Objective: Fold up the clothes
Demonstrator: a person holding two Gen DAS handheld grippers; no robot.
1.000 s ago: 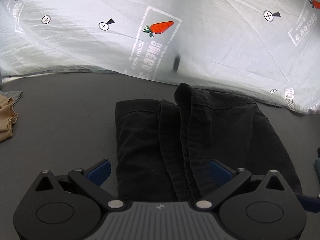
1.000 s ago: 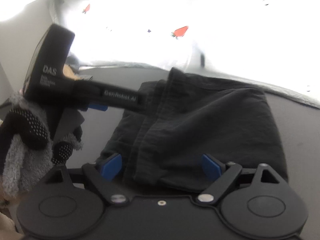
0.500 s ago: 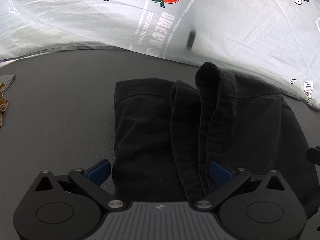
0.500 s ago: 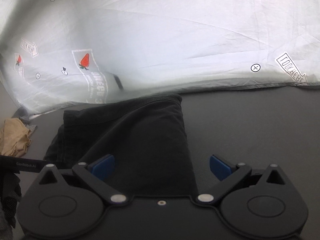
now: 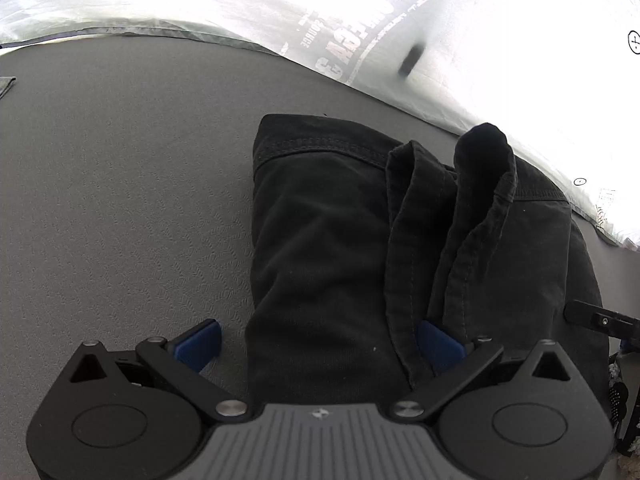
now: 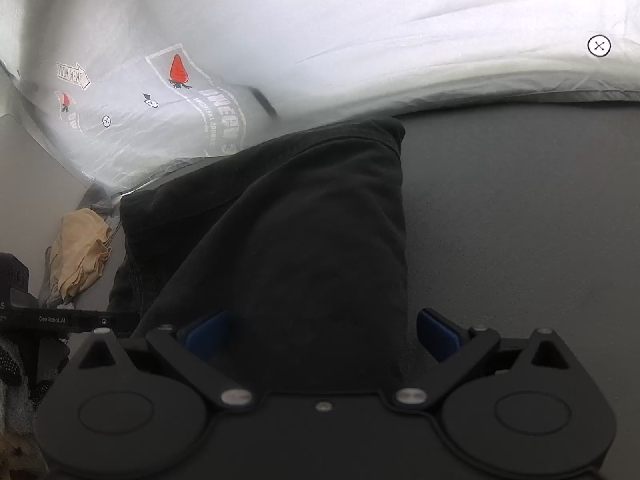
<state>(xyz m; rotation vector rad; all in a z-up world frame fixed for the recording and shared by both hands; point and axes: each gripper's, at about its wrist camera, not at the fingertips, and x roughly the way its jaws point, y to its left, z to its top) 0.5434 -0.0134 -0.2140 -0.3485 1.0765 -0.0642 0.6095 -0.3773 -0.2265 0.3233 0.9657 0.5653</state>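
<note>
Left wrist: black garment between spread fingers

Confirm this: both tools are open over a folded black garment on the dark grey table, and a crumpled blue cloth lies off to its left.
One thing is wrong: the crumpled cloth is tan, not blue, as the right wrist view shows. The rest holds: the left tool and right tool are open over the folded black garment on the dark grey table.
</note>
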